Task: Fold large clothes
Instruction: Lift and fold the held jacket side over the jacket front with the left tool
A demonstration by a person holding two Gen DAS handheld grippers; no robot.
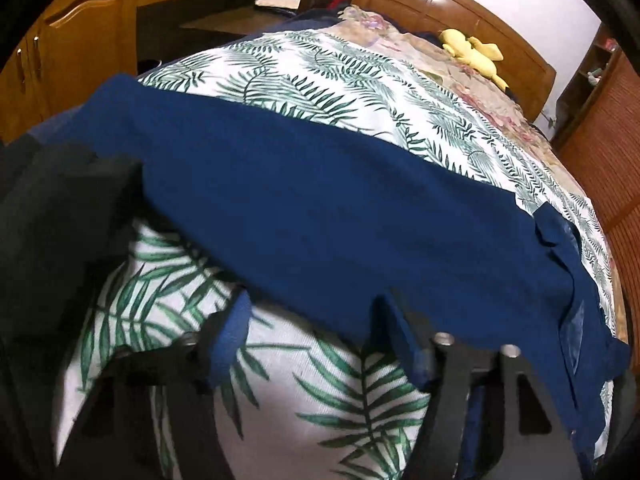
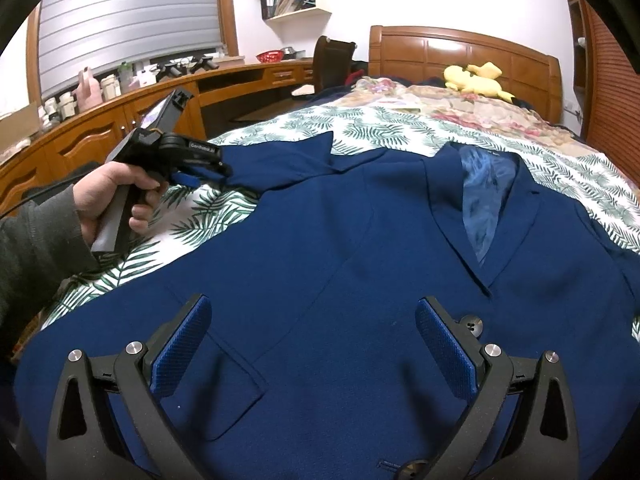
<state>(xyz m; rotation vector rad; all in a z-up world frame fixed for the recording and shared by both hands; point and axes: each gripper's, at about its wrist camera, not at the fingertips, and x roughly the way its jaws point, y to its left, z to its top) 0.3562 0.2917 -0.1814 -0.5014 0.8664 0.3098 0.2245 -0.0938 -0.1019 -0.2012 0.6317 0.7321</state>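
A navy blue suit jacket [image 2: 340,280] lies front up on the fern-print bedsheet [image 2: 372,124], lapels and blue lining toward the headboard. Its left sleeve [image 1: 320,208] stretches across the left wrist view. My left gripper [image 1: 316,320] has its jaws wide apart under the sleeve's near edge; the cloth drapes over the right finger [image 1: 404,332]. In the right wrist view the left gripper [image 2: 208,170] sits at the sleeve's end, and whether it pinches the cloth is unclear. My right gripper [image 2: 312,344] is open and empty above the jacket's lower front, near a pocket flap [image 2: 224,392] and a button [image 2: 472,322].
A yellow plush toy [image 2: 476,78] lies on a floral quilt [image 2: 440,104] by the wooden headboard [image 2: 460,50]. A curved wooden desk with cabinets [image 2: 100,136] and a dark chair [image 2: 332,60] stand left of the bed. Slatted wooden doors [image 2: 612,80] are at the right.
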